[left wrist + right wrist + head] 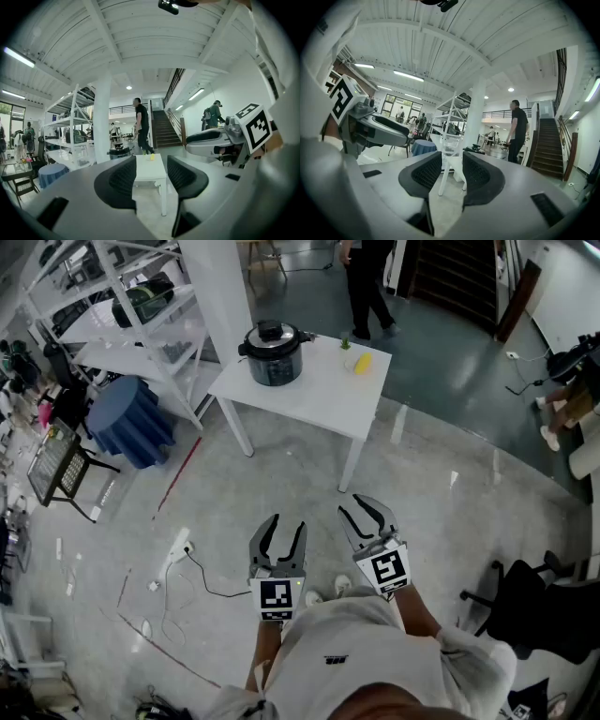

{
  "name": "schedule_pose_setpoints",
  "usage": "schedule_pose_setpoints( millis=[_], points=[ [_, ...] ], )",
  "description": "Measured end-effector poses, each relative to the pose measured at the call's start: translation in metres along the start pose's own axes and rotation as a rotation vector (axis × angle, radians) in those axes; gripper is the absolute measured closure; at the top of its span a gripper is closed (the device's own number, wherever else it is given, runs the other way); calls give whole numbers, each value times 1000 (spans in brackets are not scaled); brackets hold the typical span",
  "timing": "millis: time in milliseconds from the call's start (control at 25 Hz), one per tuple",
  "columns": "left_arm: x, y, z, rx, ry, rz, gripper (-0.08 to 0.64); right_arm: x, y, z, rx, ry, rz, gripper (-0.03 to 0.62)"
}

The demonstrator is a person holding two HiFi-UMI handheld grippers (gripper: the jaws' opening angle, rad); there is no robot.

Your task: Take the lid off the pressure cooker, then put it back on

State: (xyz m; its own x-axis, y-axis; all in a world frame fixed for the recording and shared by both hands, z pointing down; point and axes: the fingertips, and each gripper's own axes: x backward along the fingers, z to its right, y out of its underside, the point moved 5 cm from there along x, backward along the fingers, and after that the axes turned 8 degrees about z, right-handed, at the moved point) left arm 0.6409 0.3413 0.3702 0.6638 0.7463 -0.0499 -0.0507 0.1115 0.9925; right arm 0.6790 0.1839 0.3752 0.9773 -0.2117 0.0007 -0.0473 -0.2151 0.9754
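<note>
Both grippers are held low and level above a concrete floor, well short of the work: the left gripper [283,526] and the right gripper [367,507] are each seen with jaws parted and nothing between them. The pressure cooker [274,354] is set near one corner of a white table [309,395], its black lid [272,337] seated on top, a detail shown clearly only in the head view. A small yellow object [362,363] is placed at the table's far edge.

In the left gripper view, the cooker [118,152] is caught just beside one jaw of the left gripper [151,164], with the tabletop [150,171] framed in the gap. In the right gripper view, only a table leg [443,180] is framed by the right gripper [451,161], and the cooker is largely masked by a jaw.

Beyond the table, a person in black [367,287] is pictured walking near a staircase [450,277]. White shelving [122,296] and a blue-draped round table [131,418] are seen to the left.
</note>
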Motion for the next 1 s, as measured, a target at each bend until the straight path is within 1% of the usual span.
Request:
schedule_pose_setpoints(
  millis=[160,280,480,760,1000],
  points=[
    [6,-1,-8,-8,10,16,339,-3,-1,-12,-21,10,12,468],
    [6,1,-14,-8,17,22,339,-7,-4,-24,-73,20,-26,466],
    [-4,5,-27,-1,20,20,345,-27,5,-25,-53,-3,-11,466],
    [-48,10,-52,-5,7,15,348,-75,13,-4,-87,-25,-35,466],
    [-107,12,-75,-7,1,3,351,-128,21,33,-78,-57,-8,466]
  ],
)
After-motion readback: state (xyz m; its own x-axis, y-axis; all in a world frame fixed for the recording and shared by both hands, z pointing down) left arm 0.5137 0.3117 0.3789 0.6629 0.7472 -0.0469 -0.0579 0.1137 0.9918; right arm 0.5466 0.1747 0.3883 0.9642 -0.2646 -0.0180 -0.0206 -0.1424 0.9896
